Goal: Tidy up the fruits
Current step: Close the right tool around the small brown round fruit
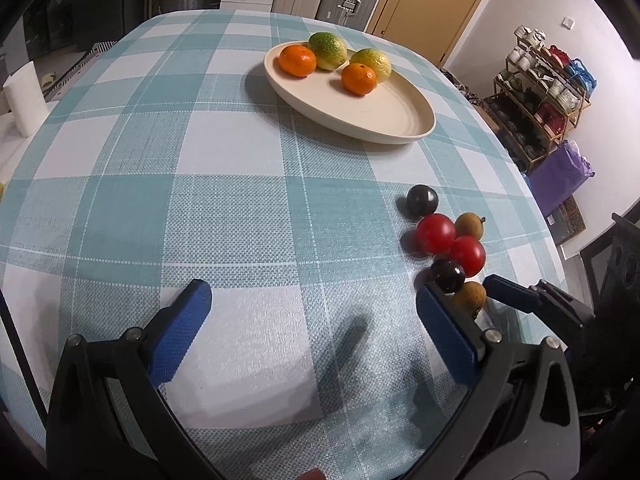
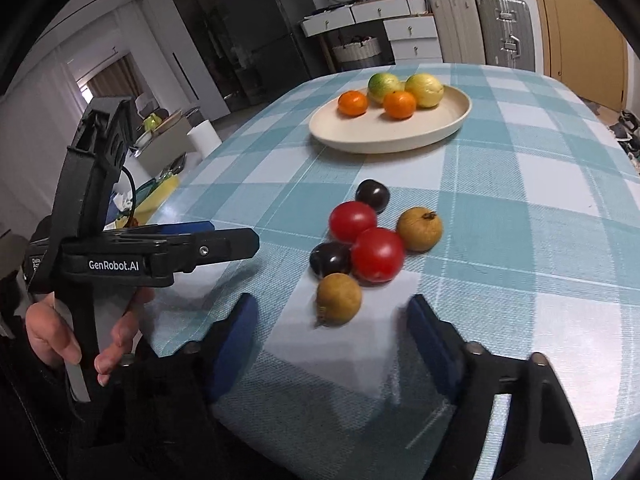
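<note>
A cream oval plate [image 1: 400, 120] [image 2: 448, 128] on the checked tablecloth holds two oranges [image 1: 298, 60] [image 2: 399, 104] and two green-yellow citrus fruits [image 1: 328, 50] [image 2: 425, 90]. Nearer me lies a cluster: two red tomatoes [image 1: 436, 233] [image 2: 377, 255], two dark plums [image 1: 422, 199] [image 2: 372, 195] and two brown longans [image 1: 469, 225] [image 2: 419, 229]. My left gripper [image 1: 314, 308] is open and empty over bare cloth, left of the cluster. My right gripper [image 2: 332, 320] is open, its fingers either side of the nearest longan [image 2: 338, 299], not touching it.
The left gripper body and the hand holding it show at left in the right wrist view [image 2: 160, 256]. The right gripper's finger shows by the cluster in the left wrist view [image 1: 516, 292]. The table's edge curves close on the right [image 1: 552, 240]. A paper roll [image 1: 24, 100] stands off the table at left.
</note>
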Motion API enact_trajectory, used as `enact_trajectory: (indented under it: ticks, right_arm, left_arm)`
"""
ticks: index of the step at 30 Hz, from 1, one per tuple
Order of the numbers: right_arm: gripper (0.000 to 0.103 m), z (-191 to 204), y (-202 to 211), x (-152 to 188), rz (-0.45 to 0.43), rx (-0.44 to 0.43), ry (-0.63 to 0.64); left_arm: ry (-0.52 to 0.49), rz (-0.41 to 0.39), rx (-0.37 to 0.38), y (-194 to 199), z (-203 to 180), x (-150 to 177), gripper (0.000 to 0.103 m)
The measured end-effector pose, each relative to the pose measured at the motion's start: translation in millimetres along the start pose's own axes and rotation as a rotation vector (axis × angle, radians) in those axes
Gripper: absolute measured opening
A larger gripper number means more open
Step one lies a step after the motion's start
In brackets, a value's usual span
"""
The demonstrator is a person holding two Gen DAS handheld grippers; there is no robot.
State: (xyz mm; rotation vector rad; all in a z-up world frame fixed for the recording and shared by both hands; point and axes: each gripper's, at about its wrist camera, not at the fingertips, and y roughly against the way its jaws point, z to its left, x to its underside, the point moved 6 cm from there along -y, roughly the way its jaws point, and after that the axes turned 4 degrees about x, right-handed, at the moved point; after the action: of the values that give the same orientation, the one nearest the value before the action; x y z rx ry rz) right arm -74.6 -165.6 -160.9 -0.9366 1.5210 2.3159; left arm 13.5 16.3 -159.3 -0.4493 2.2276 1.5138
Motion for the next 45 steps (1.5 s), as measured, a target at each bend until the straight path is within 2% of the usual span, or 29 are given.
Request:
enact_trajectory:
  ticks: [2, 6, 7, 9, 11, 13, 27, 31, 37, 45]
  right_arm:
    - [0.065, 0, -2, -1, 0.000, 0.006, -0.002]
    - [0.060, 2, -6, -2, 0.008, 0.021, 0.014]
    - [0.053, 4, -6, -2, 0.009, 0.020, 0.022]
    - [0.047, 6, -7, -2, 0.009, 0.027, 0.036]
    - [0.033, 8, -9, -1, 0.008, 0.025, 0.043]
    - [0.026, 8, -9, 0, 0.009, 0.020, 0.045]
    - [0.026, 4, 1, 0, -0.032, 0.003, 0.028]
    - [0.026, 7, 7, -1, -0.046, -0.034, 0.030]
    - [0.026, 3, 13, -2, -0.071, -0.011, 0.030]
    - [0.026, -36, 24, -8, -0.108, 0.062, -0.066]
  left_arm:
    - [0.000, 0.002, 0.000, 0, 0, 0, 0.102]
    - [0.001, 0.000, 0.000, 0, 0, -1, 0.102]
    - [0.002, -0.001, 0.001, 0, 0, -1, 0.102]
    - [0.001, -0.001, 0.001, 0, 0, -1, 0.102]
    - [-0.003, -0.002, 0.002, 1, -1, 0, 0.102]
    - [-0.002, 0.001, 0.001, 0, -1, 0, 0.102]
    - [-0.002, -0.008, 0.000, 2, -2, 0, 0.102]
    - [-0.035, -0.014, -0.015, 3, -8, 0, 0.102]
    - [-0.069, -0.015, 0.012, 3, -21, -1, 0.102]
    - [-0.107, -0.005, 0.058, 0, -39, -1, 0.102]
